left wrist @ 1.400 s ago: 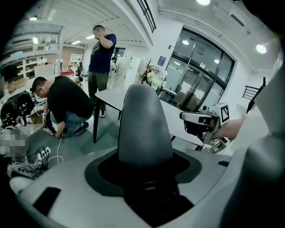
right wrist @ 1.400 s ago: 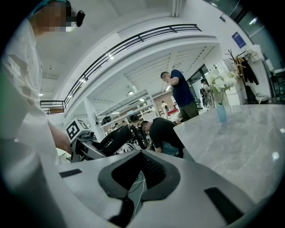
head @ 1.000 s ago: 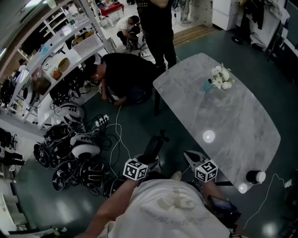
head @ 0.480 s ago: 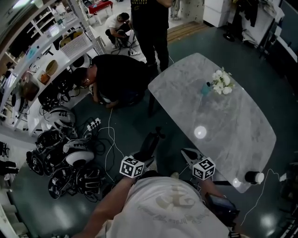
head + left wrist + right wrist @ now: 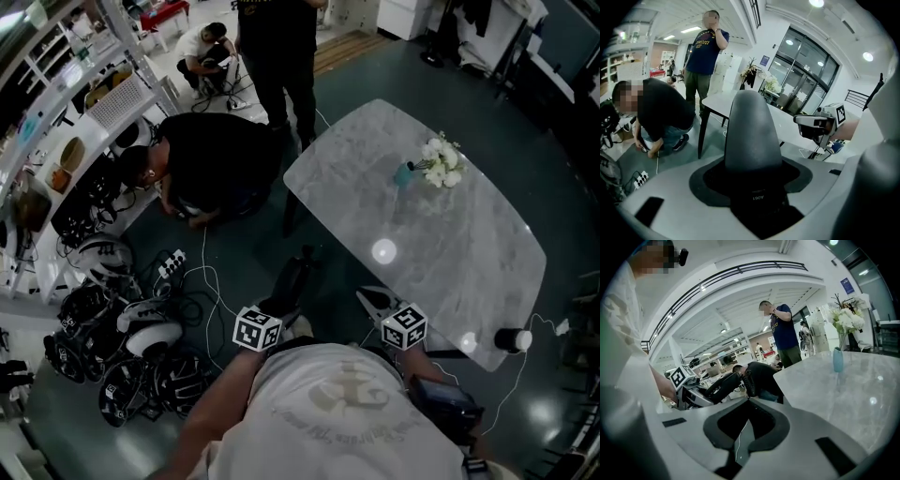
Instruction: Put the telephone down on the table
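The left hand-held gripper [image 5: 289,307] is clamped on the telephone [image 5: 298,277], a dark handset that juts from its jaws towards the top of the head view. In the left gripper view the handset fills the middle as a dark rounded cone, seated in the black pads on both sides. The telephone is low in the centre of the head view, over the dark floor [image 5: 234,244]. It sits just left of the near corner of the surface [image 5: 450,253] and does not touch it. The right hand-held gripper [image 5: 364,293] is to the right of the handset, at the near edge of the surface. Its jaws are drawn nearly together with only a thin slit between them, and nothing is held there. The surface is a pale marbled top running from the centre to the lower right of the head view. A vase [image 5: 403,174] of white flowers [image 5: 439,159] stands near its far edge. A small dark object [image 5: 511,339] lies at its lower right corner. At upper left a person in black [image 5: 211,164] crouches on the floor, and a second person [image 5: 277,47] stands behind. Helmets [image 5: 122,347] and cables [image 5: 202,281] lie at lower left, below the shelves [image 5: 56,141].
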